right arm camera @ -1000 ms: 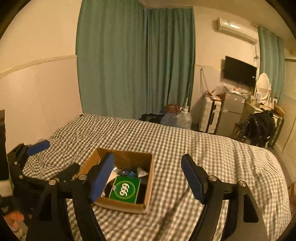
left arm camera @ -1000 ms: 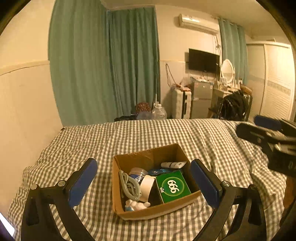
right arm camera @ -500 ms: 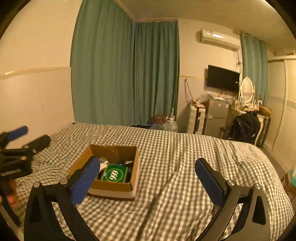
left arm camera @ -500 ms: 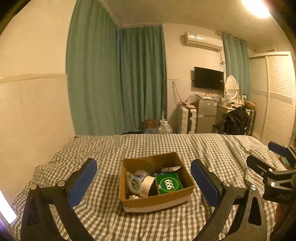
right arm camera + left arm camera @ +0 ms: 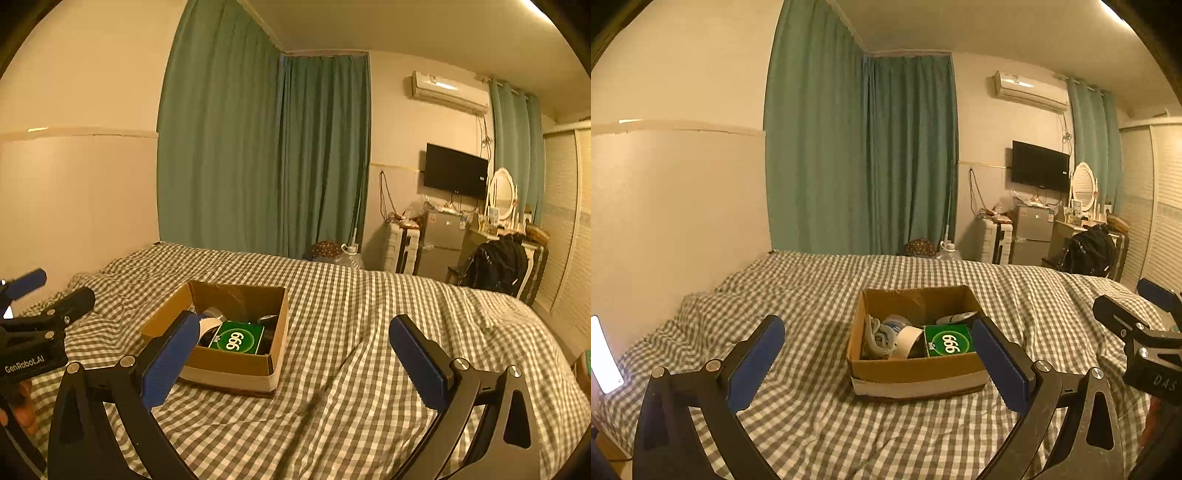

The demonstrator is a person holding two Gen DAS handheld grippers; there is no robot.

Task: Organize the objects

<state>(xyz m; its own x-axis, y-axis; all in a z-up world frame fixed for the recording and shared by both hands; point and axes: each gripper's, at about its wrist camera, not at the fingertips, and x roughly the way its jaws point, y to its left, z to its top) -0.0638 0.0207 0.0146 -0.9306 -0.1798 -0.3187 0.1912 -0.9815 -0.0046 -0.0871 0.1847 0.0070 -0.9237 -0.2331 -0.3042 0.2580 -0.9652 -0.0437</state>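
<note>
An open cardboard box (image 5: 916, 369) (image 5: 229, 363) rests on a grey checked bedspread (image 5: 812, 413) (image 5: 351, 387). It holds a green "666" pack (image 5: 948, 339) (image 5: 236, 338), a tape roll (image 5: 908, 338), a grey cable bundle (image 5: 875, 338), a round tin and a white tube (image 5: 955, 317). My left gripper (image 5: 879, 354) hangs open in front of the box, which sits between its blue pads. My right gripper (image 5: 291, 354) is open too, to the right of the box, its left pad overlapping the box's near corner. Neither holds anything.
A cream wall (image 5: 665, 221) borders the bed on the left, green curtains (image 5: 868, 166) hang behind. Past the far bed edge stand a suitcase, small fridge (image 5: 1032, 234), desk with mirror and black bag (image 5: 1091, 254). A lit phone (image 5: 604, 354) lies at the left edge.
Both grippers have drawn back and tilted upward, so the box looks smaller and lower in view and more wall and ceiling show. Both stay open. The box has not moved.
</note>
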